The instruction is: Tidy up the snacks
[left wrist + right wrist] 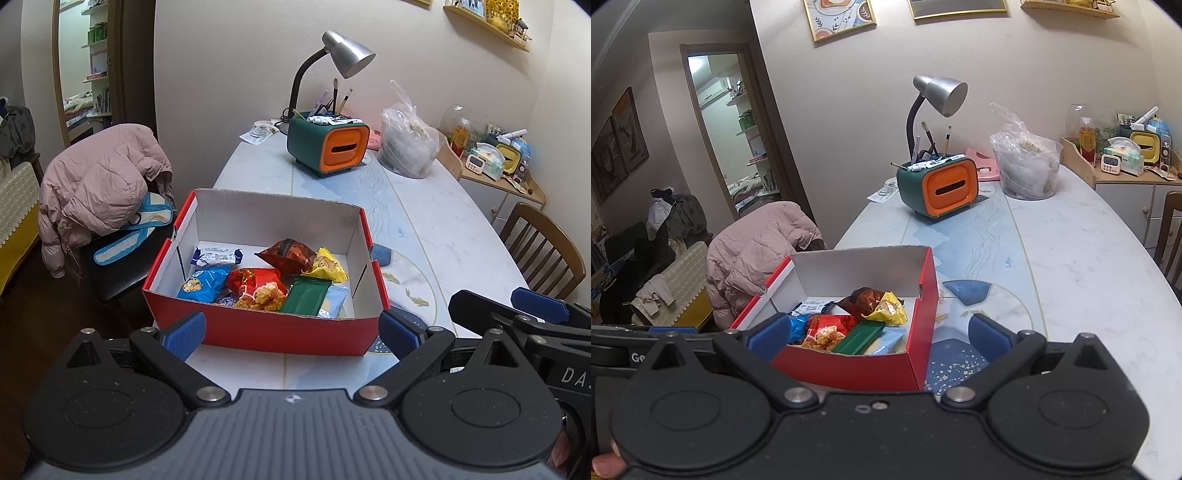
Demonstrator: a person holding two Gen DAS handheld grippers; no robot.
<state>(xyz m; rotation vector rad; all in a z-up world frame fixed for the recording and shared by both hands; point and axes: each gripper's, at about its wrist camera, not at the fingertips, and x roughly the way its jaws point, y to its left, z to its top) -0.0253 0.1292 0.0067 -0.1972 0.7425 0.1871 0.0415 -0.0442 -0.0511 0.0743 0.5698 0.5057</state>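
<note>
Between the wide-spread blue pads [184, 334] of the left gripper [291, 332] stood a box [288, 334], red outside and white inside. In it lay a blue packet [203, 284] with a cartoon face, a red bag [255, 286] picturing golden fried pieces, a plain green packet [306, 295], a yellow one [327, 266] and a dark reddish-brown one [286, 254]. Beyond the jaws the table [443, 229] was pale marble with blue map-like patterning, bearing a green holder [327, 147] with an orange front.

Both cameras sit low behind their own fingers, looking forward along the table [424, 221]. The left wrist view has the red box [288, 334] close, squarely between its fingers [186, 334]. The right wrist view sits further right, box [849, 373] between its fingers [768, 338], nearer the left one. Both share the box, desk lamp [347, 55] and tissue holder [942, 190].
</note>
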